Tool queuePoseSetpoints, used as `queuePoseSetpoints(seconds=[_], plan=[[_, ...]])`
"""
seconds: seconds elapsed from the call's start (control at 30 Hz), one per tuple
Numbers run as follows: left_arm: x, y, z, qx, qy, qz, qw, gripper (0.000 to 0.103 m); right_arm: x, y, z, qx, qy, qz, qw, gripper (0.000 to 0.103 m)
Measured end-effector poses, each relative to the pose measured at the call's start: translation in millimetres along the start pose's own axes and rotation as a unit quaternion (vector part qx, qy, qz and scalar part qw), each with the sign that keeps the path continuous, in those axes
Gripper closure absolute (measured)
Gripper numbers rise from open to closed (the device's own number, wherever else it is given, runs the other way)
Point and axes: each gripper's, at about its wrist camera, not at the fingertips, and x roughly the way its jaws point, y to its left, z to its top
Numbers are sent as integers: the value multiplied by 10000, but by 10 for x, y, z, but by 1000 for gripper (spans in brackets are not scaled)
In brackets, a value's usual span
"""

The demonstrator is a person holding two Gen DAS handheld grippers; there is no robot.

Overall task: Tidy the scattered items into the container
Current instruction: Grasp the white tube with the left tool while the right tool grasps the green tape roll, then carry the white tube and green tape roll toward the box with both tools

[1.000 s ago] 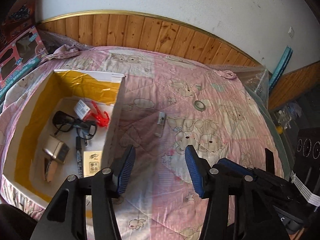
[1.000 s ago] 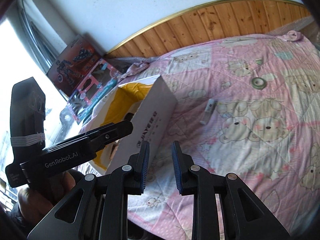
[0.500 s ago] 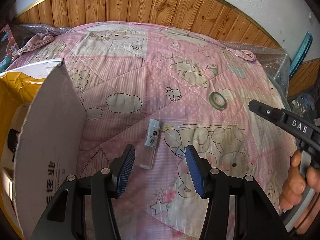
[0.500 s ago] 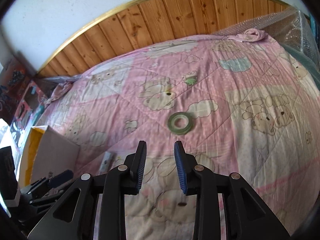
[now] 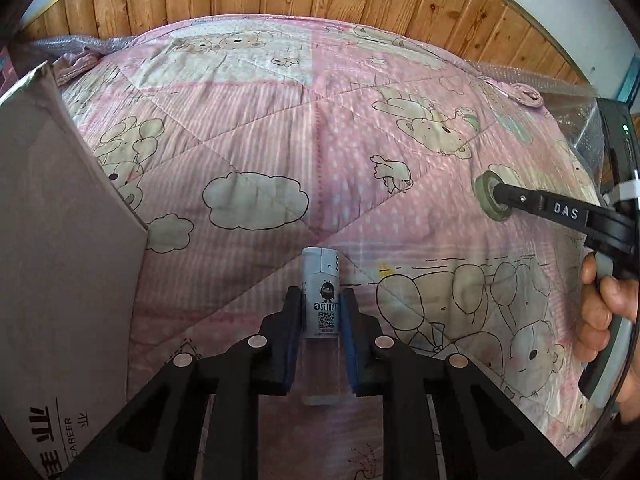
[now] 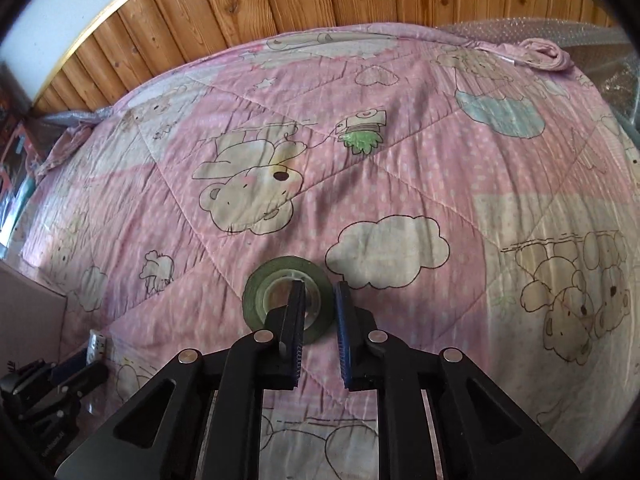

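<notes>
- Lighter point(image 5: 321, 296) lies on the pink quilt point(image 5: 280, 120), pinched between the left gripper point(image 5: 320, 307) pads, near the cardboard box point(image 5: 60, 260).
- Right gripper point(image 6: 319, 300) straddles the rim of the green tape roll point(image 6: 256, 292), one finger inside the hole; a gap shows beside the rim.

black left gripper point(image 5: 320, 308) and right gripper point(image 6: 319, 304), blue ribbed pads, silver screws, white "das" lettering
</notes>
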Motion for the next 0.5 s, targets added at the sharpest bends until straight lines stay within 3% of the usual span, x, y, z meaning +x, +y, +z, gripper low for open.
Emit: queuePoseSetpoints(seconds=[0.5], plan=[[-796,-227,-239,233,-402,-153,9988,83,-1022,576,-560,-434,-395,21,9983,89]])
